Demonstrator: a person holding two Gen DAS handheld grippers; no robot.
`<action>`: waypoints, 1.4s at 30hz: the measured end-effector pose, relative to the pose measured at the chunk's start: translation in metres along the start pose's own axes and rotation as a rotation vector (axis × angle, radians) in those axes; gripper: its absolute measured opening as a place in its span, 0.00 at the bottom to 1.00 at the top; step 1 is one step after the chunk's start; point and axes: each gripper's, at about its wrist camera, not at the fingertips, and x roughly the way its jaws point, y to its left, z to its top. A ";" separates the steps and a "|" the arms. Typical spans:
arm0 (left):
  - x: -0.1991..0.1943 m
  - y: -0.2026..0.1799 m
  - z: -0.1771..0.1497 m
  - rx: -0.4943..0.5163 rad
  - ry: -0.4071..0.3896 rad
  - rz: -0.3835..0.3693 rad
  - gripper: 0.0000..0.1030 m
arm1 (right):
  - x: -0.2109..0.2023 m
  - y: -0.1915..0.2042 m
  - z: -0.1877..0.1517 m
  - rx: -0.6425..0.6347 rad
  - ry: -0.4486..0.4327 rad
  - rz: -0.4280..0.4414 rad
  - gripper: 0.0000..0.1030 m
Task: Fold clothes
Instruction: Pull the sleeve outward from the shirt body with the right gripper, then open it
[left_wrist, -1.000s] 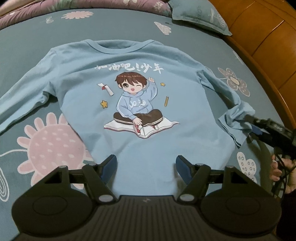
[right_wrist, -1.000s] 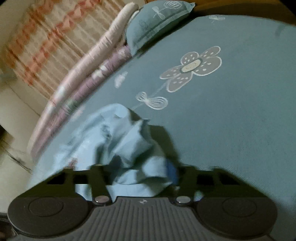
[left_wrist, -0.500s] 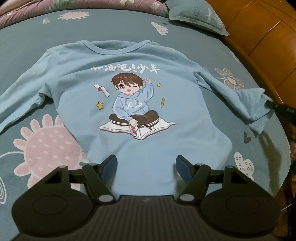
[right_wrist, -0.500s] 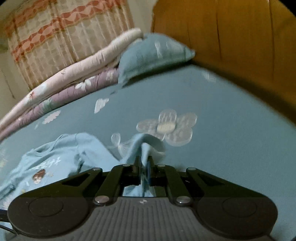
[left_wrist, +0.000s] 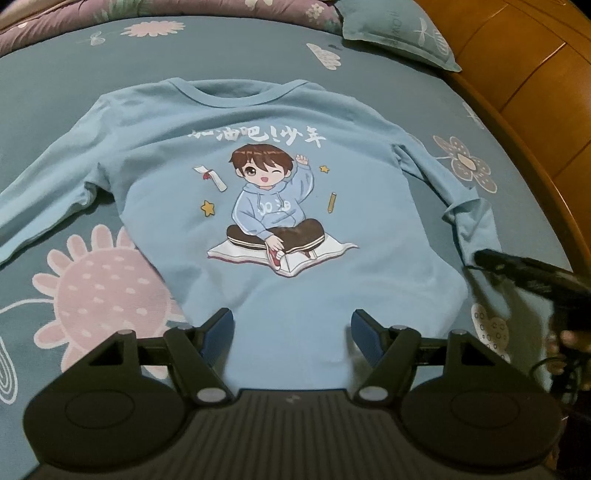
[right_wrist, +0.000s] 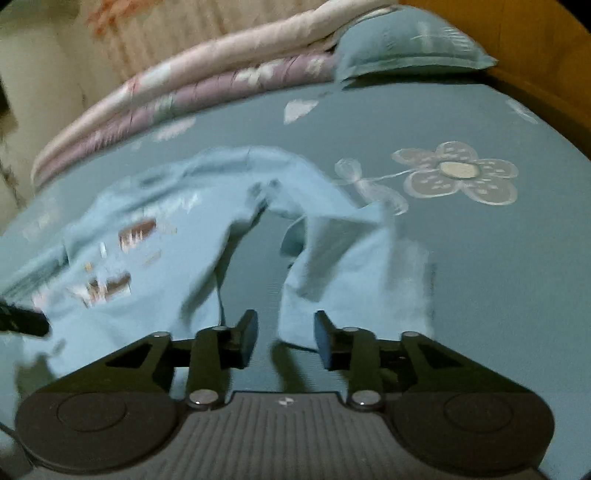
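Here soft blue shirt (left_wrist: 280, 295) lies flat on smooth floral bedsheet (left_wrist: 258, 48)

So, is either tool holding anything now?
Nothing is held. The right tool is opening, the sleeve cuff lying free beyond it; the left tool hovers open.

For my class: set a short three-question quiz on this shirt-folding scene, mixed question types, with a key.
1. True or false: the shirt lies print side up.
2. Which sleeve is bent back on itself? A) the one beside the right tool B) the far one
3. Fill in: the left tool hovers over the shirt's ____.

Key: 1 true; 2 A, the sleeve; 3 hem.
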 end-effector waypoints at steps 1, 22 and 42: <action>0.001 0.000 0.000 0.000 0.002 -0.001 0.69 | -0.007 -0.007 0.000 0.031 -0.017 0.005 0.47; 0.009 -0.013 0.001 0.034 0.042 0.004 0.69 | 0.017 -0.122 -0.042 0.816 -0.286 0.297 0.44; 0.008 -0.026 -0.003 0.073 0.043 0.001 0.69 | 0.028 -0.116 -0.006 0.535 -0.149 0.148 0.09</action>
